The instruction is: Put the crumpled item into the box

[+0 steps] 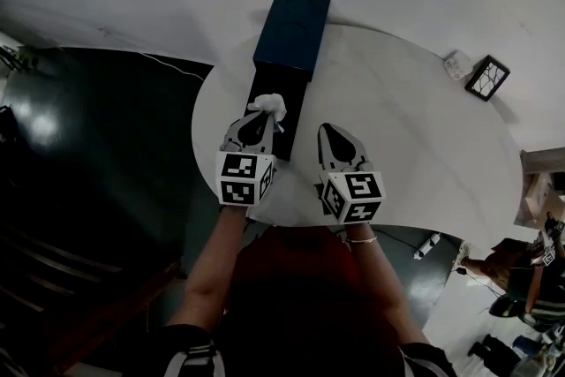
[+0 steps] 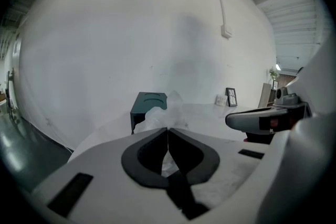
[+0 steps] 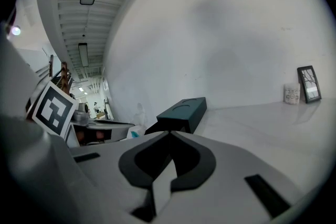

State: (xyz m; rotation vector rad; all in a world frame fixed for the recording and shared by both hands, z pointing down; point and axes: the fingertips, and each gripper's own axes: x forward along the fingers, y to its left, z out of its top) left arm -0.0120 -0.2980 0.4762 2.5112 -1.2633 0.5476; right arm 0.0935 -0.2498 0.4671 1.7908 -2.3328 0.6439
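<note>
white and rumpled, the crumpled item (image 1: 270, 106) is pinched at the tip of the left gripper (image 1: 258, 123), whose jaws are closed on it; in the left gripper view the two dark pads meet at their front edge and the crumpled item (image 2: 164, 113) bunches up just past them, with a bit of it showing through the gap lower down. the item hangs over the black flap (image 1: 284, 115) that lies open on the table (image 1: 415, 146) in front of the box (image 1: 292, 33), so it is short of the dark blue box body and not inside it. the box stands at the far edge of the round white table, its long side running away from the person. the right gripper (image 1: 329, 133) rests just beside the left one, over bare tabletop to the right of the flap, its jaws drawn together with nothing between them, as the right gripper view shows (image 3: 169, 134). from that view the box (image 3: 182, 112) sits ahead and slightly left. well off to the right, near the table's far rim, a small picture frame (image 1: 487, 77) stands next to a small white container (image 1: 456, 64).
</note>
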